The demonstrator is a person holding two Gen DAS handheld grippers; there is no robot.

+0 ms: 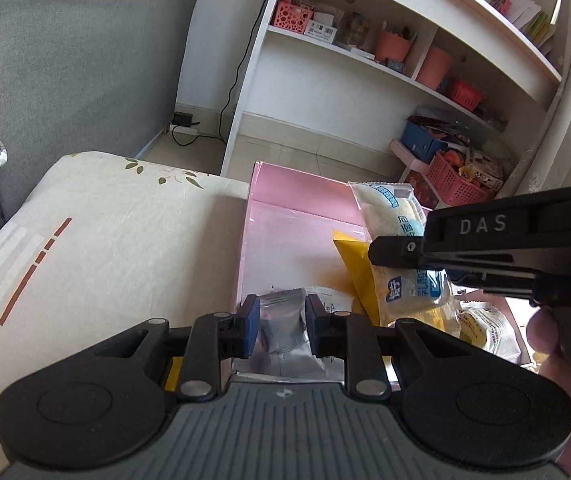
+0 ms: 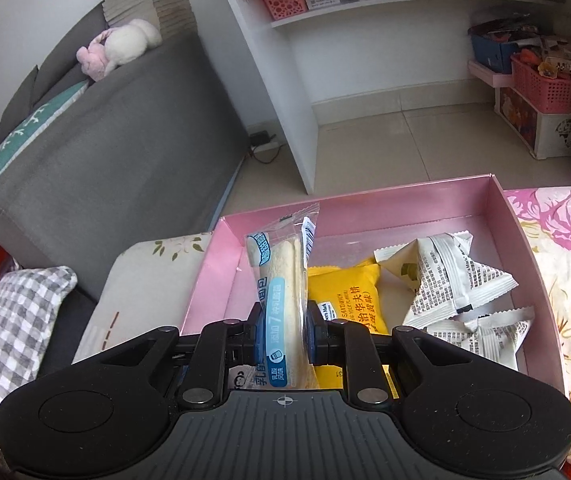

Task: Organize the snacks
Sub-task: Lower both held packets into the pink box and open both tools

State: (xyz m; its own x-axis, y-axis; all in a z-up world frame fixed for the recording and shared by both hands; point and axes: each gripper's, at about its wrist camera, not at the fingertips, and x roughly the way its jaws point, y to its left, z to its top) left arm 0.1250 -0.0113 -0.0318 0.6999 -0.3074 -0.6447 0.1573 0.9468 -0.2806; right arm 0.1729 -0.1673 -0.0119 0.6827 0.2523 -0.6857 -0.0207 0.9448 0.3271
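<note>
Pink box: cardboard tray (image 2: 497, 204) with low walls, sitting on a fabric-covered surface; it holds the loose snacks.
Left gripper: (image 1: 282, 326) jaws clamped on a small silver foil packet (image 1: 285, 332), blue pads pressing its two sides. The packet hangs over the near left corner of the box.
Right gripper: (image 2: 283, 332) jaws clamped on a long clear-wrapped bread packet (image 2: 281, 280) with blue print. The packet stands up out of the jaws, tilted slightly, above the left part of the box.
Right gripper, seen from left wrist: black body marked "DAS" (image 1: 481, 226) enters from the right, gripping the same bread packet near its middle. A hand (image 1: 565, 344) shows below it at the frame's right edge.
Box contents: yellow sandwich-wafer packet (image 2: 345, 296) lies flat just right of the bread packet, partly behind the right gripper's finger. Three or so white triangular packets (image 2: 445, 276) with printed text are piled in the right half, touching one another.
Box free floor: far strip and left strip are bare pink.
Surface, left of box: cream cloth (image 1: 105, 220) with leaf print and a red dashed stripe.
Surface, right of box: floral cloth (image 2: 565, 240), pink roses.
Background: grey sofa (image 2: 117, 152), plush toy (image 2: 121, 46) on its backrest, white shelving (image 1: 365, 64) with pink baskets and pots.
</note>
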